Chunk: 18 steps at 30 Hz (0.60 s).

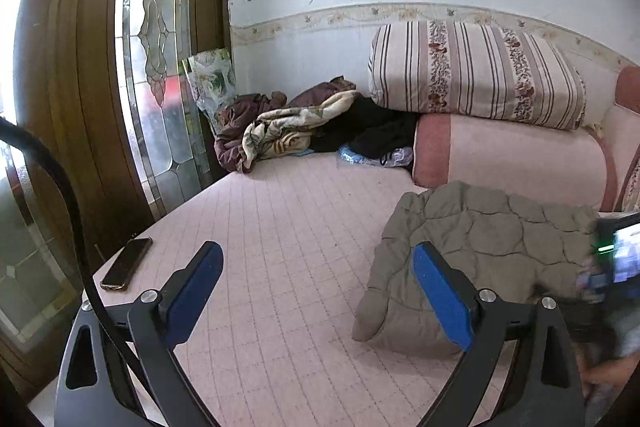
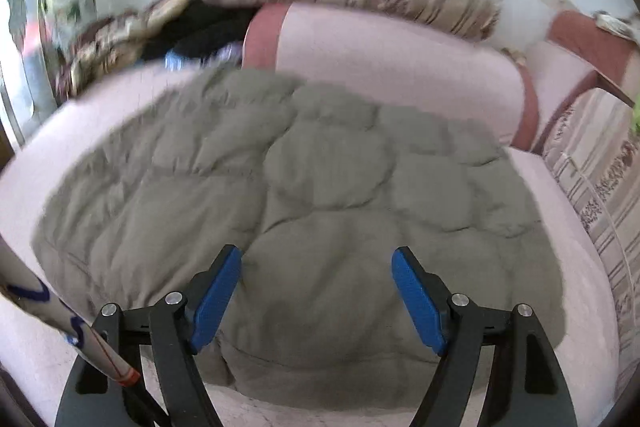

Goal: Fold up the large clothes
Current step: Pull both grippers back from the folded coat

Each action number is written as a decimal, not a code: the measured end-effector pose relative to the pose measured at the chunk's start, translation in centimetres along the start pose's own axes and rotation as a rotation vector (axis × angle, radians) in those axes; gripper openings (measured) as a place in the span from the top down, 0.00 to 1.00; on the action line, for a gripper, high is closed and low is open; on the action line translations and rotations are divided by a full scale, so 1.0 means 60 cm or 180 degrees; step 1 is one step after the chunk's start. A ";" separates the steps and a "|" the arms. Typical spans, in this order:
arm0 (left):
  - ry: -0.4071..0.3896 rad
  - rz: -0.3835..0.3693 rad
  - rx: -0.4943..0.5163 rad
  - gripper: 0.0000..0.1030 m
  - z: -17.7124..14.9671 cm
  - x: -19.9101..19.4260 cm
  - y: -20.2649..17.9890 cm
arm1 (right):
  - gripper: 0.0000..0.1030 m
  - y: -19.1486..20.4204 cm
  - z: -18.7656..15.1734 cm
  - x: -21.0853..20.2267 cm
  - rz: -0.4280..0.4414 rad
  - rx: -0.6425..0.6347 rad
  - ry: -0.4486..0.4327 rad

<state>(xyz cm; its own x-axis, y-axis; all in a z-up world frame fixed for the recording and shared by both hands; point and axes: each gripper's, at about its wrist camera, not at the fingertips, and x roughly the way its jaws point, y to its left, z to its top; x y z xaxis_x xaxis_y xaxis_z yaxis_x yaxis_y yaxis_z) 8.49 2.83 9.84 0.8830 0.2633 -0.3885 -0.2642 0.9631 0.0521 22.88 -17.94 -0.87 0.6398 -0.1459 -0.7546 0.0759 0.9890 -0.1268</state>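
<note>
A grey-green quilted jacket (image 1: 488, 243) lies folded into a thick bundle on the pink checked bed (image 1: 280, 227), right of centre in the left wrist view. My left gripper (image 1: 316, 255) hovers open over bare sheet, its right pad (image 1: 440, 299) in front of the jacket's left edge, nothing between the pads. In the blurred right wrist view the jacket (image 2: 320, 167) fills the middle. My right gripper (image 2: 316, 259) stands open above the jacket's near part, and its pads grip no cloth.
A dark phone (image 1: 127, 263) lies at the bed's near left edge. A heap of blankets and dark clothes (image 1: 288, 123) sits against the wall. A striped folded quilt (image 1: 476, 71) rests on a pink bolster (image 1: 512, 155). A wooden glazed door (image 1: 156, 47) stands left.
</note>
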 end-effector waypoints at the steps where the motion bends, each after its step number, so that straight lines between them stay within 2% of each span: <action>1: -0.0007 0.0006 0.0011 0.03 -0.001 -0.005 -0.001 | 0.16 0.001 0.000 0.016 -0.0020 0.0026 0.0076; 4: 0.0035 0.0022 0.0052 0.03 -0.005 -0.015 -0.003 | 0.15 -0.011 0.001 0.004 0.0068 0.0192 0.0052; 8: 0.0101 0.0065 0.0091 0.03 -0.011 -0.022 -0.006 | 0.15 -0.036 -0.018 -0.055 0.0158 0.0325 -0.0085; 13: 0.0249 -0.0070 0.0047 0.03 -0.017 -0.028 -0.016 | 0.15 -0.057 -0.074 -0.126 0.0175 0.0396 -0.0165; 18: 0.0368 -0.0161 0.0155 0.03 -0.025 -0.037 -0.037 | 0.14 -0.080 -0.103 -0.143 0.0072 0.0365 -0.0122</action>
<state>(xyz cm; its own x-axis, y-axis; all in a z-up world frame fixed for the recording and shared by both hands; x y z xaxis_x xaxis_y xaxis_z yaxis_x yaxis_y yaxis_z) 6.54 0.03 9.18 0.8434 0.2088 -0.4950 -0.1990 0.9773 0.0732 12.28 -21.59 2.22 0.6710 -0.1248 -0.7309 0.1467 0.9886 -0.0342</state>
